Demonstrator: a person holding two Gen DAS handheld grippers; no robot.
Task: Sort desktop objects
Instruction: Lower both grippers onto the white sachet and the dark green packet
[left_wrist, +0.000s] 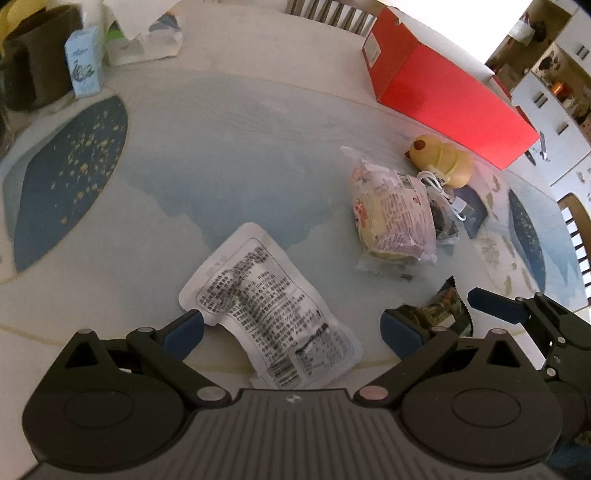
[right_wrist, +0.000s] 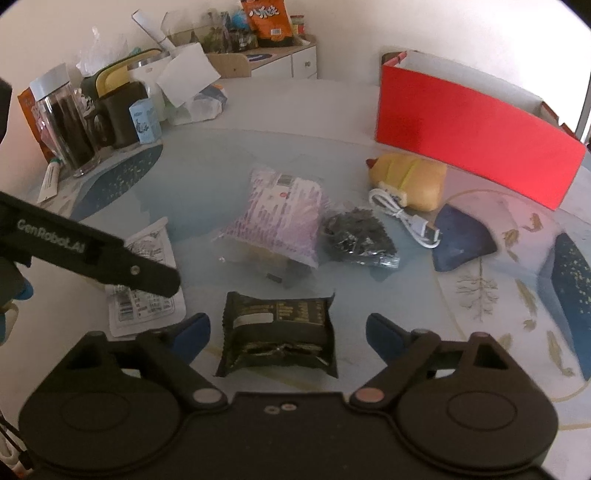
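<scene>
A white printed pouch (left_wrist: 269, 306) lies flat on the table between the fingers of my left gripper (left_wrist: 291, 332), which stands open just above it. A dark snack packet (right_wrist: 277, 328) lies between the blue pads of my right gripper (right_wrist: 288, 334). That gripper is open too, with a gap on each side of the packet. In the left wrist view the dark packet (left_wrist: 439, 310) shows at the lower right, beside a blue finger (left_wrist: 495, 304) of the right gripper. The pouch (right_wrist: 144, 273) is partly hidden behind the left tool's black housing (right_wrist: 92, 254).
Further back lie a purple bread packet (right_wrist: 280, 218), a small black packet (right_wrist: 358, 236), a white cable (right_wrist: 402, 214), a yellow toy (right_wrist: 410, 177) and a dark blue item (right_wrist: 461, 236). A red box (right_wrist: 472, 125) stands at the back right. A jar (right_wrist: 62, 122) and a blue carton (right_wrist: 146, 120) crowd the back left.
</scene>
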